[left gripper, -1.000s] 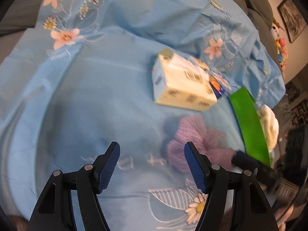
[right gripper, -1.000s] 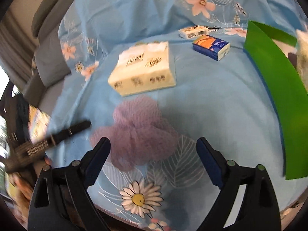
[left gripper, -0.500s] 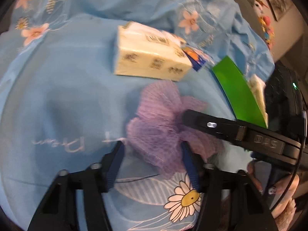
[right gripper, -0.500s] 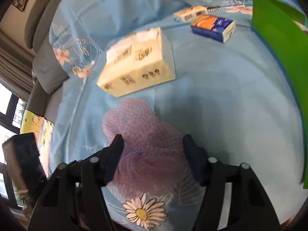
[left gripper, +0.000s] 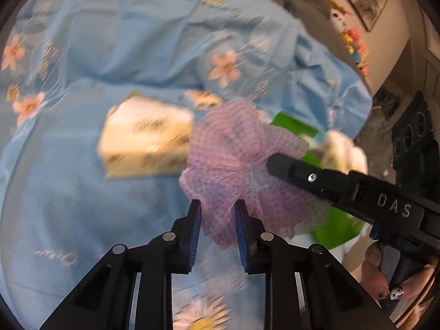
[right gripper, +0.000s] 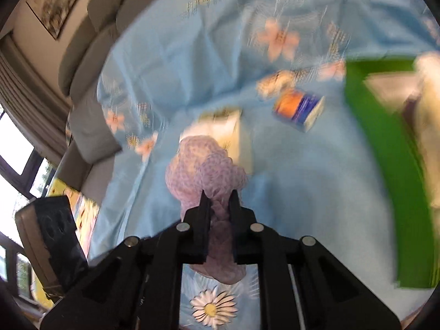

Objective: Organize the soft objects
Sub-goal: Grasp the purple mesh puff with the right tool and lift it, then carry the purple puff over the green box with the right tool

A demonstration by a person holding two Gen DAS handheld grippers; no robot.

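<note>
The lilac mesh bath pouf (left gripper: 242,170) is found clamped by both tools at once. In the left wrist view the left gripper (left gripper: 217,206), at lower centre, is narrowed onto a lower fold of the netting, its blue pads pinching the mesh. In the right wrist view the right gripper (right gripper: 218,196) is drawn nearly together on a bunched neck of the same pouf (right gripper: 205,169).

A second ago both pairs of fingers were spread wide and the pouf lay flat on the pale blue flower-printed cloth (left gripper: 82,192); half a second ago the fingers were narrowing around it. The pouf is now seen raised off the cloth at frame centre, and strong blur in both views indicates that it is being carried.

The cream printed tissue pack (left gripper: 148,140) is left on the cloth at centre left, with the small blue-and-orange tissue packet (right gripper: 298,110) at upper centre of the right view. The green open bin (right gripper: 385,165) is at the right edge, with a cream soft item already inside.

It is judged that the grasp is complete and transfer toward the bin is under way. Snagging or slipping of the loose mesh is the noted risk.
</note>
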